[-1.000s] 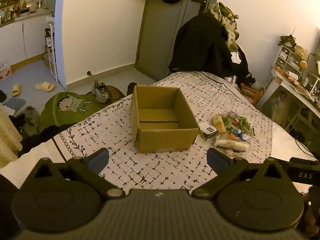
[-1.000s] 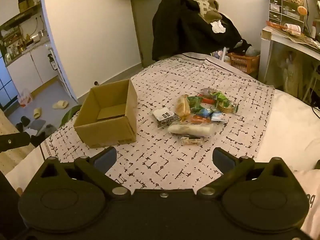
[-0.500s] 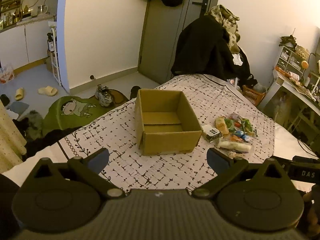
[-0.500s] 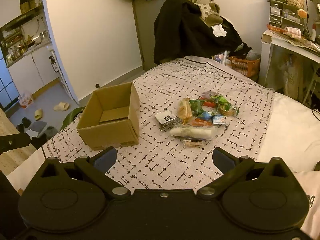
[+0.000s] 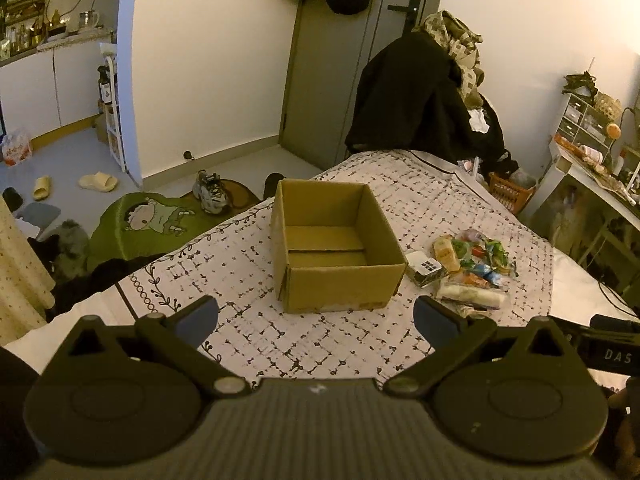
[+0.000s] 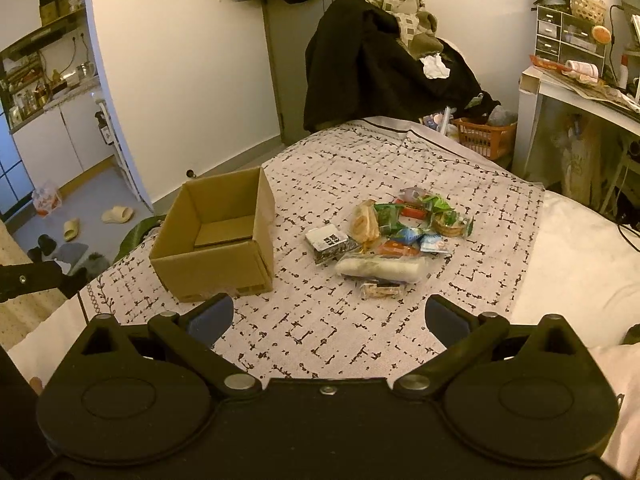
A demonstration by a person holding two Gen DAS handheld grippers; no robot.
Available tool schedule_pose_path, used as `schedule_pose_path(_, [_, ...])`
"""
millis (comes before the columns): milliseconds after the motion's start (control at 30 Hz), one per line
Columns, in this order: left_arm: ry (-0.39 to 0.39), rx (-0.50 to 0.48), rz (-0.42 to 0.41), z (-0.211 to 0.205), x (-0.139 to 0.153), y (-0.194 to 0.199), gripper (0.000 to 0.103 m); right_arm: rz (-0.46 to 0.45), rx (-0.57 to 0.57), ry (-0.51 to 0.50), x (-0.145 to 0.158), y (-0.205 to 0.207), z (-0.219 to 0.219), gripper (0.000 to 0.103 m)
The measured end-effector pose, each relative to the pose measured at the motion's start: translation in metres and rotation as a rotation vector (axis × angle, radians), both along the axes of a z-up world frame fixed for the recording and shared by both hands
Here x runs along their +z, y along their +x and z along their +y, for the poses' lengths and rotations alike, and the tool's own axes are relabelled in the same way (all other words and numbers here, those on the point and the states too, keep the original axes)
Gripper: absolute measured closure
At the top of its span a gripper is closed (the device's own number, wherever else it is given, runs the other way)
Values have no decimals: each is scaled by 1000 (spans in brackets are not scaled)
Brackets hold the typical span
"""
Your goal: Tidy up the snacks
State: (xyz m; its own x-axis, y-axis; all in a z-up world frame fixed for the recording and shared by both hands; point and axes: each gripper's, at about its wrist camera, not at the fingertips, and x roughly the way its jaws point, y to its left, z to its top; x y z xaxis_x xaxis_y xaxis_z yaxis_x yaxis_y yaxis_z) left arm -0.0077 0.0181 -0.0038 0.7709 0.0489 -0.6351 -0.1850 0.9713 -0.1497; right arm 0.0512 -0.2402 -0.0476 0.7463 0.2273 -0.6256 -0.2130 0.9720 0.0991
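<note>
Your left gripper and right gripper both hover above the patterned bedspread, fingers spread wide, holding nothing. The cardboard box sits open and appears empty. The snack pile lies just beside it, to its right; individual wrappers are hard to identify.

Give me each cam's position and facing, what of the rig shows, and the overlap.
Left wrist: on the left gripper, facing forward and down at the cardboard box straight ahead; own open fingers show, and part of the other gripper at right.
Right wrist: on the right gripper, facing the snack pile, box to the left; own open fingers show.
Shared: box, snacks, patterned bedcover.
</note>
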Motion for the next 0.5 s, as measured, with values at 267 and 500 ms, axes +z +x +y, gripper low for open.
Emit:
schedule_pose_path(267, [0,0,13,-1,-6,1,0,1,3,6,-1,0,-1,0])
schedule_pose_path(500, [3,-3,13,-4,-6,1,0,1,3,6,-1,0,-1,0])
